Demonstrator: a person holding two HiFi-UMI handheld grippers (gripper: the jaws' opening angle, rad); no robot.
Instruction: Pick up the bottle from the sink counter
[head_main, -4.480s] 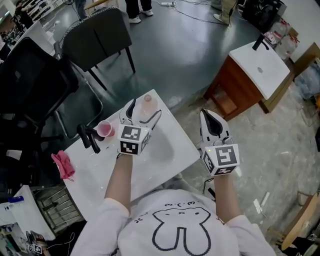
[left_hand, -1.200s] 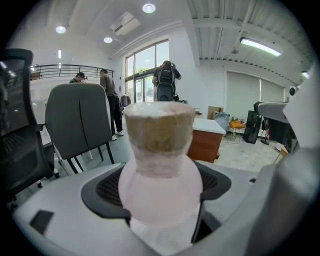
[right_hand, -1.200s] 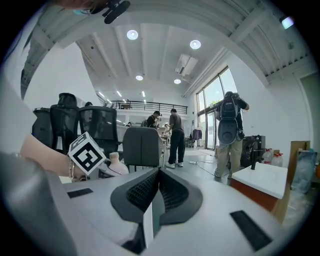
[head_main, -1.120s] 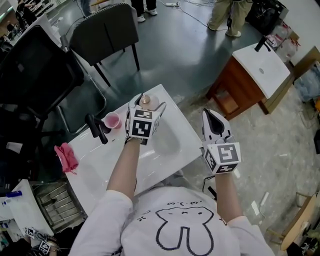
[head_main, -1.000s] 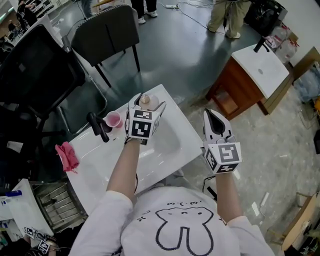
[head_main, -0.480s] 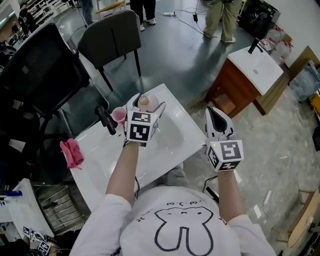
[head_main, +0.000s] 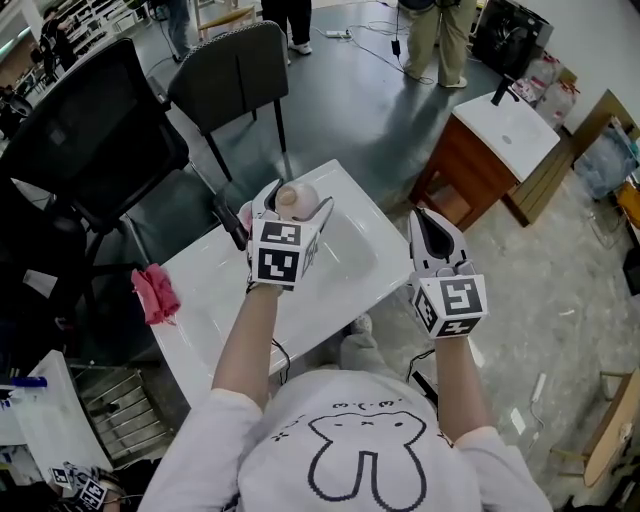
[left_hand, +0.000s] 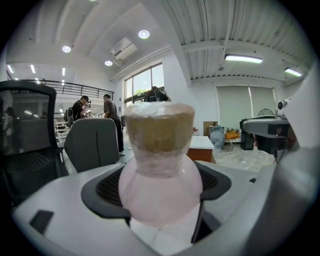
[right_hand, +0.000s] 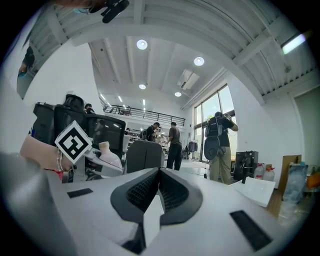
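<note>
Above the sink counter (head_main: 205, 290), left gripper (head_main: 291, 211) jaws clamp the bottle (head_main: 297, 197); right gripper (head_main: 428, 224), clenched, hangs beyond its edge.

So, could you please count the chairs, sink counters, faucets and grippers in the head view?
Chairs: 2
Sink counters: 2
Faucets: 2
Grippers: 2
Total: 8
</note>
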